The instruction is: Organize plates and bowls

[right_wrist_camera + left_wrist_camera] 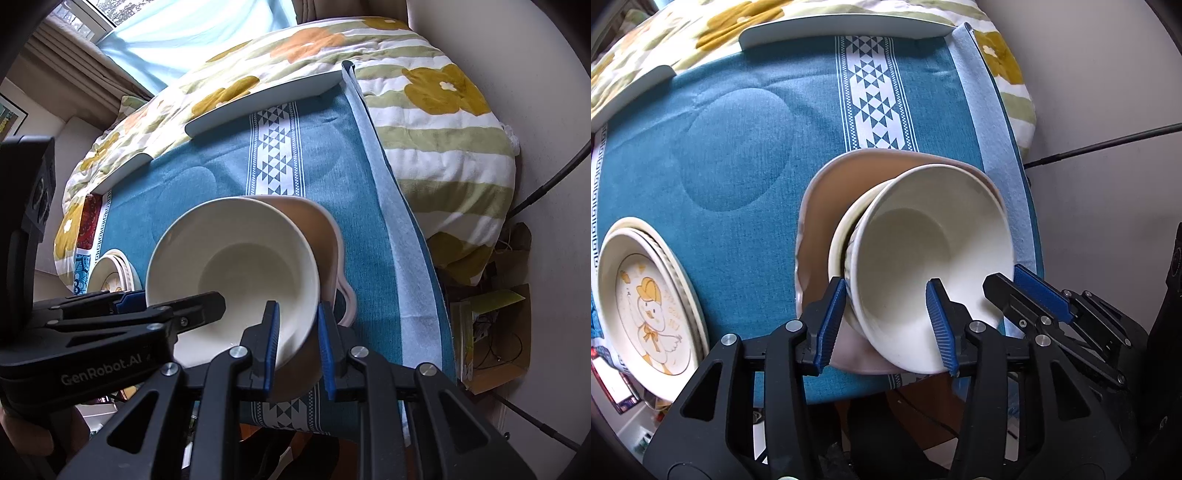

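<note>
Gripping the rim of a glossy white ceramic bowl (934,254) from both sides, the two grippers meet at lower centre of each frame. The left gripper (888,325) has its blue ribbed pads on either side of the bowl's left wall, one pad outside and one inside, pinching it. The right gripper (297,343) pinches the opposite wall in the same way (in the left wrist view it enters from the lower right, its blue pad touching the rim).

The white bowl is tilted, its opening turned toward the cameras, and sits nested in a second cream bowl (842,236), of which only a rim crescent shows at the left. Both rest inside a wide pink-beige scalloped dish (827,206) at centre frame, near the right edge of the teal woven tablecloth (738,158).

A white band with a teal triangle pattern (873,92) runs from the upper centre down behind the dish. A stack of cream plates printed with a yellow duck cartoon (650,310) lies at lower left of the left wrist view, well apart from the dish. Two pale grey curved trays (846,29) sit along the upper edge of the cloth, and a floral yellow and green quilt (424,110) fills the upper right of the right wrist view.
</note>
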`<action>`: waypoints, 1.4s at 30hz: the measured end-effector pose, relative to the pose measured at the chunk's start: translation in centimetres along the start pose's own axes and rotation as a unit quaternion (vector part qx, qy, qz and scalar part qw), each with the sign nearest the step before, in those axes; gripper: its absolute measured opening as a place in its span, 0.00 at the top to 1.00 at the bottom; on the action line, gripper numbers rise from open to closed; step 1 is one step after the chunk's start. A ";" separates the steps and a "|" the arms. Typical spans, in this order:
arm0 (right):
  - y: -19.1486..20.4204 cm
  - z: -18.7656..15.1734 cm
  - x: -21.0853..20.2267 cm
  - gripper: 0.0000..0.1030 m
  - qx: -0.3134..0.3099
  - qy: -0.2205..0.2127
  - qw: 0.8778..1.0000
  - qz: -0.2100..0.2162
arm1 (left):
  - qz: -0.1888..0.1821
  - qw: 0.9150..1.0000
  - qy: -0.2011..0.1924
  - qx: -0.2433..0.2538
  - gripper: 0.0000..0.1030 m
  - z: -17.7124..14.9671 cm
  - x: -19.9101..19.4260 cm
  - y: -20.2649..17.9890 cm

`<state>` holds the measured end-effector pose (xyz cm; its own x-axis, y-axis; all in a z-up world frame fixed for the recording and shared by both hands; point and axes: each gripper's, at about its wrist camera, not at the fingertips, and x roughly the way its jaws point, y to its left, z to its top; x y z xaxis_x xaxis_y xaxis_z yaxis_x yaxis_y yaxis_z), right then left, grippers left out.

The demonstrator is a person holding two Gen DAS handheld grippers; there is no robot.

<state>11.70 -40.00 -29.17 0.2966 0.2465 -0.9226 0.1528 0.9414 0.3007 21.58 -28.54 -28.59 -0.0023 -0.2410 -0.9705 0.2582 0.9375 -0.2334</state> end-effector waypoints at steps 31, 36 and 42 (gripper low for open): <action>-0.7 -1.4 -2.7 0.00 -0.122 0.054 0.986 -0.100 | 0.117 0.963 -0.029 0.240 0.06 -2.5 -2.2 3.6; -1.7 -1.3 0.5 0.00 -0.126 0.096 0.981 -0.109 | 0.096 0.964 0.009 0.246 0.07 -2.0 0.5 3.2; -0.8 -1.2 3.0 0.31 -0.156 0.137 0.974 -0.095 | 0.096 0.964 0.035 0.247 0.20 -1.3 2.9 2.3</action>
<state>11.32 -39.76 -32.48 0.0217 0.0732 -0.9971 -0.1252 0.9897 0.0700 20.92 -26.74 -32.06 0.0299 -0.0411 -0.9987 0.6882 0.7254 -0.0092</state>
